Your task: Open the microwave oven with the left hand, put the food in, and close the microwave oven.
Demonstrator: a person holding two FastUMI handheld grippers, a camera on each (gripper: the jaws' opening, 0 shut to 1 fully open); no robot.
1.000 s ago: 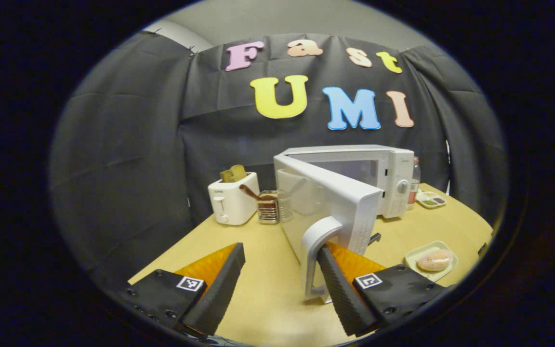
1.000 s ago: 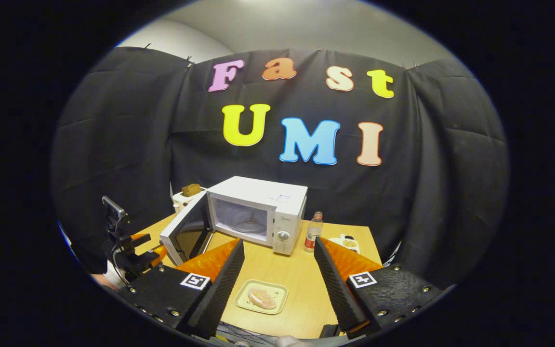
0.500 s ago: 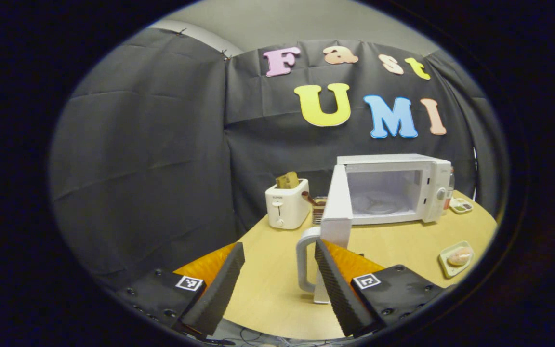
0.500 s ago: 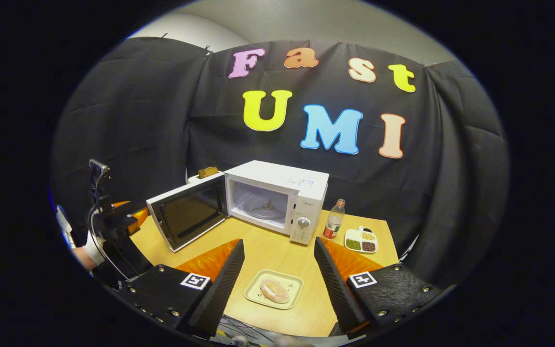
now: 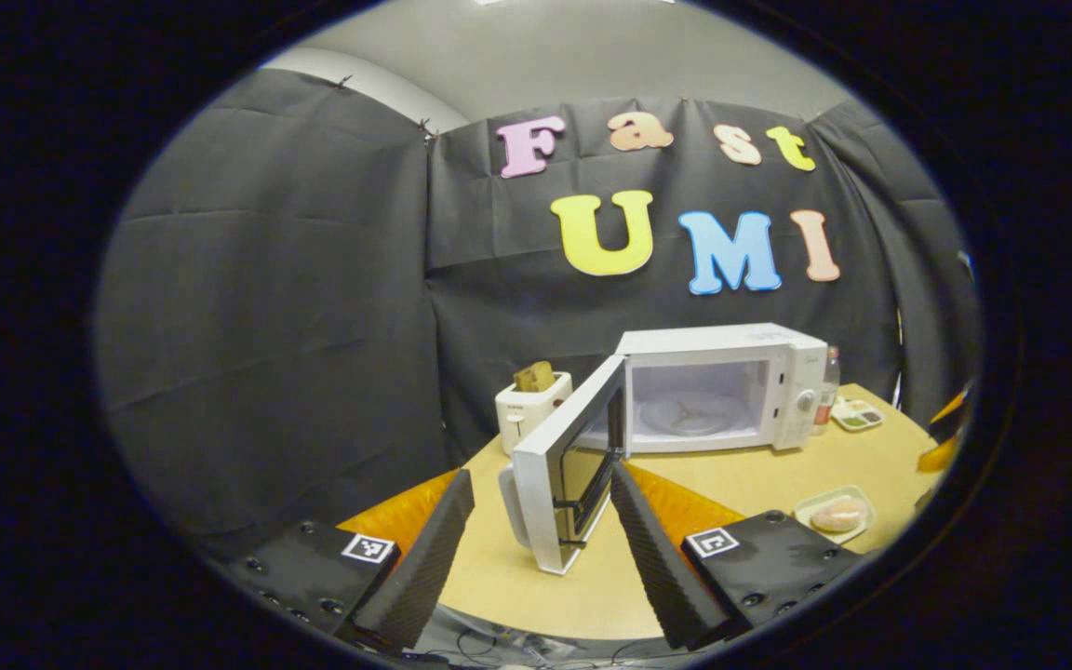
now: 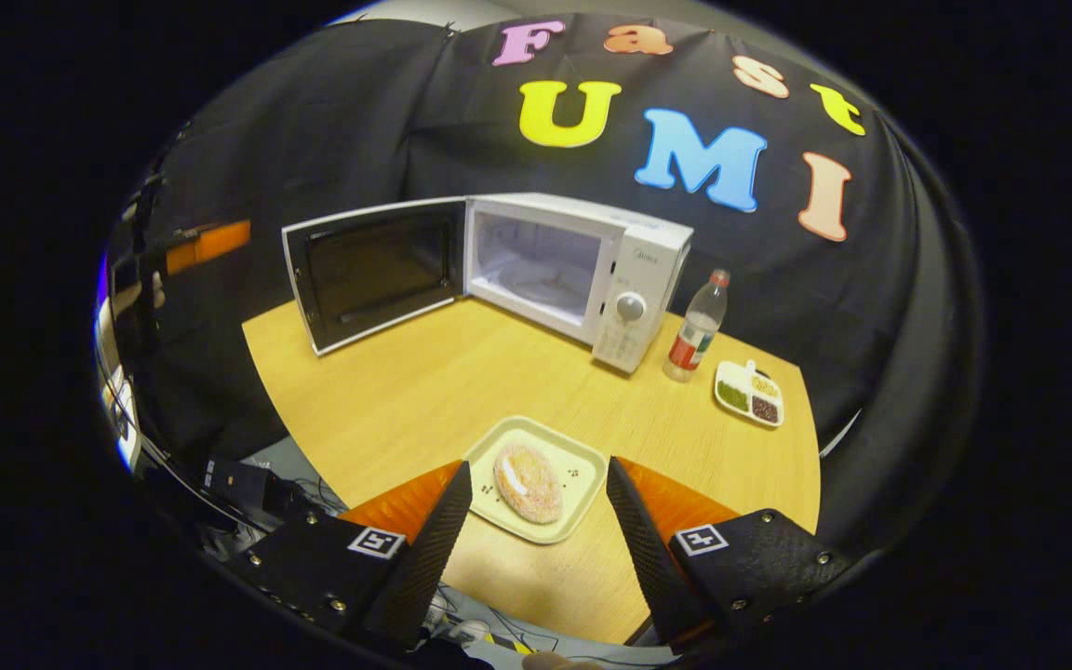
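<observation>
Sitting on a tray (image 6: 582, 465) before the microwave (image 6: 582, 270): a doughnut (image 6: 528, 482). Gaping door (image 6: 373, 270), bare cavity. Left gripper (image 5: 536, 549) and right gripper (image 6: 536, 540) both spread, pinching nothing.

Wooden table (image 6: 424, 391) carries microwave (image 6: 582, 270), toaster (image 5: 527, 409), bottle (image 6: 696, 328), two trays

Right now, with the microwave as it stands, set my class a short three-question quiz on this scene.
1. True or false: the microwave door is shut.
2. What lies on the tray between the right tongs?
A. a bread roll
B. a spoon
C. an apple
3. Fill in: the bottle stands on the table between the microwave and the divided ____.

Key: 1 false, it stands wide open. 2 A. 3 dish.
</observation>
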